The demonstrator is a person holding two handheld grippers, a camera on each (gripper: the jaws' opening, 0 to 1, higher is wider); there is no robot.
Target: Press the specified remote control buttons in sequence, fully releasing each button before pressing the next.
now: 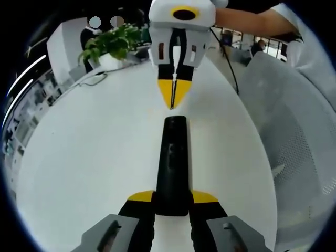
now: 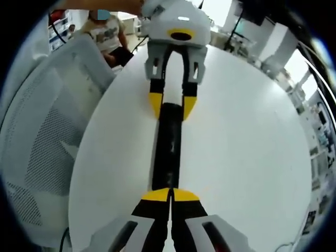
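A black remote control (image 1: 172, 165) is lying lengthwise on the white table (image 1: 89, 157), running up the middle of the left gripper view. The left gripper (image 1: 172, 198) is gripping its near end, the yellow-tipped jaws sitting on either side of it and closed against its sides. In the same view the right gripper (image 1: 172, 94) is pointing down from the top centre, its jaws pressed together, the tips hanging just beyond the remote's far end. In the right gripper view the right gripper (image 2: 170, 195) is at the bottom centre with its closed jaws at the near end of the remote, while the left gripper (image 2: 171, 107) is clasping the far end. A potted plant (image 1: 110, 47) is standing at the upper left of the left gripper view
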